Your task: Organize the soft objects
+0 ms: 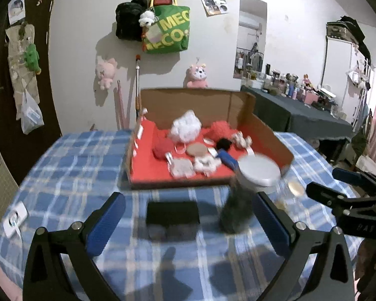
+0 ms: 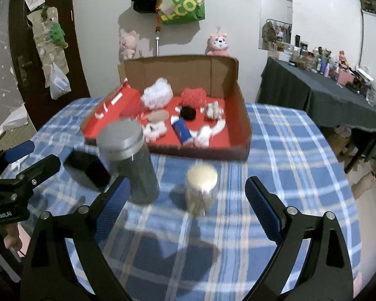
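A cardboard box [image 1: 270, 135] with a red lining holds several soft things: a white puff [image 1: 185, 125], a red puff [image 1: 220, 129], a red ball [image 1: 161, 148], a black pom-pom [image 1: 224, 144] and a blue piece [image 1: 226, 159]. The box also shows in the right wrist view [image 2: 240, 115]. My left gripper [image 1: 188, 223] is open and empty above the table, in front of a black block [image 1: 172, 216] and a tall grey-lidded jar [image 1: 240, 198]. My right gripper [image 2: 188, 205] is open and empty, with a small gold-lidded jar [image 2: 201, 190] between its fingers, apart from both. The tall jar [image 2: 130, 160] stands to its left.
The blue checked tablecloth [image 2: 288, 150] covers a round table. A white tag [image 1: 14, 218] lies at its left edge. Bags and plush toys hang on the wall behind. A dark side table [image 2: 320, 92] with bottles stands at the right.
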A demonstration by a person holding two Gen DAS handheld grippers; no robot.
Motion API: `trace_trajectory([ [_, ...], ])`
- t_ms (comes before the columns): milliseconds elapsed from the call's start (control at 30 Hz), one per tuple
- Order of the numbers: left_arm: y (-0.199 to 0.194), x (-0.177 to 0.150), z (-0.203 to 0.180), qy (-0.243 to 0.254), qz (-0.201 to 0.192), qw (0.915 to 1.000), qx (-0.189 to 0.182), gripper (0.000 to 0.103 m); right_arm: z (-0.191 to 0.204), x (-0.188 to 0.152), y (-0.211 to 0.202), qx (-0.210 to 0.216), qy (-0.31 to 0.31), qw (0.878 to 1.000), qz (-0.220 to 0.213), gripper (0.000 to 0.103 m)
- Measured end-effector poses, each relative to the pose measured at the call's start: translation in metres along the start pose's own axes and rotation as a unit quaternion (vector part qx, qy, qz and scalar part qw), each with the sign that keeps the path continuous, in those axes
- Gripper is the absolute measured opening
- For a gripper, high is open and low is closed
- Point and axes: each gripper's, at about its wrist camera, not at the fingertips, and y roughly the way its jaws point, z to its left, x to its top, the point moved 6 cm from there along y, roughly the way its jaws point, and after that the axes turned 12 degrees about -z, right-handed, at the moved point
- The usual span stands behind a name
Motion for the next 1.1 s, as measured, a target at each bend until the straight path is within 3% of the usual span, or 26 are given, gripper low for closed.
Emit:
trace_trajectory([
  [267, 0.016, -0.068, -0.009, -0.003, 0.050, 0.9987, 0.003, 0.103, -0.002, -0.070, 0.026, -0.017, 0.007, 0.998, 0.056, 0.094],
  [500, 0.032, -0.111, -0.009, -0.005, 0.101, 0.9948, 0.012, 0.103, -0.012, -0.099, 0.042, -0.039, 0.010, 0.996, 0.084, 0.094],
  [800, 0.042, -0.125, -0.006, 0.011, 0.118, 0.9919, 0.047, 0.103, -0.018, -0.103, 0.046, -0.054, 0.010, 0.995, 0.079, 0.099],
  [1100, 0.046, -0.125, -0.007, 0.012, 0.117, 0.9915, 0.057, 0.103, -0.018, -0.104, 0.046, -0.054, 0.008, 0.995, 0.078, 0.099],
])
